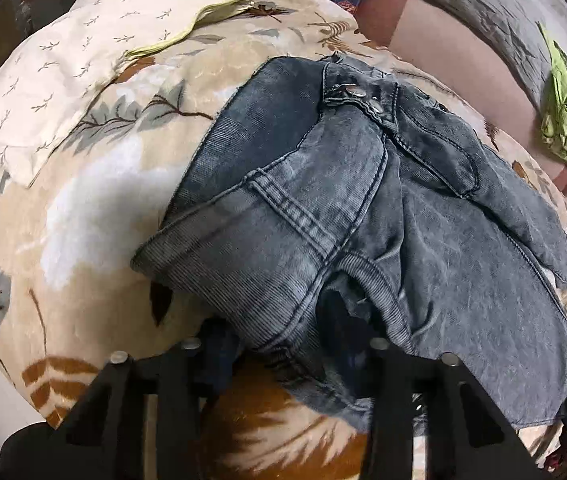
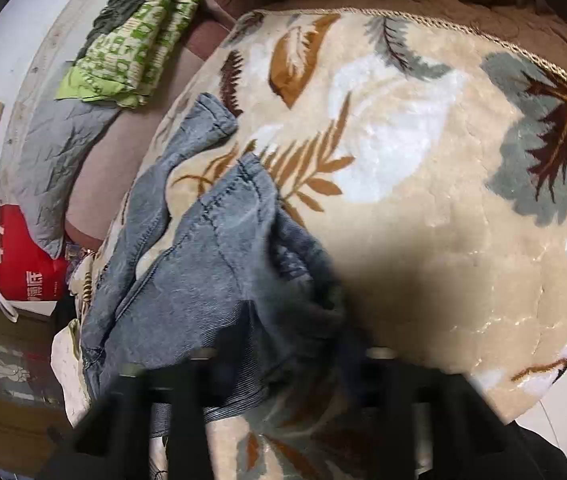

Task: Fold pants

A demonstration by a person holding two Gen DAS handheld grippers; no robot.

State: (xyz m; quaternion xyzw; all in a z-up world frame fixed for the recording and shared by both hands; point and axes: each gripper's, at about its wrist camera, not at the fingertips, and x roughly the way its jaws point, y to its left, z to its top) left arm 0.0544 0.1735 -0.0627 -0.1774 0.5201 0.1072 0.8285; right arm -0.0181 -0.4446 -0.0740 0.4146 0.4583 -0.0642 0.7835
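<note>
The faded grey-blue denim pants lay bunched on a plush beige blanket printed with brown, grey and white leaves, directly ahead of the left tongs. Their waistband with two metal buttons sat at the far end from the left tongs, and a rolled cuff or folded edge pointed off to the left of them. The left tongs stood wide, the two black fingers well apart, with denim lying across the gap between them; whether the cloth was gripped could not be told.

In the right wrist view the same pants spread ahead and to the left of the right tongs, a stitched seam running away from them. The right tongs were also set wide, their fingers blurred, and dark denim filled the space between; a firm hold could not be confirmed.

A pale cream cloth with a small sprig pattern lay far ahead and left of the left tongs. A green-and-white patterned cloth sat far ahead and left of the right tongs, with a grey quilted fabric beside it and a red package with white lettering further left.
</note>
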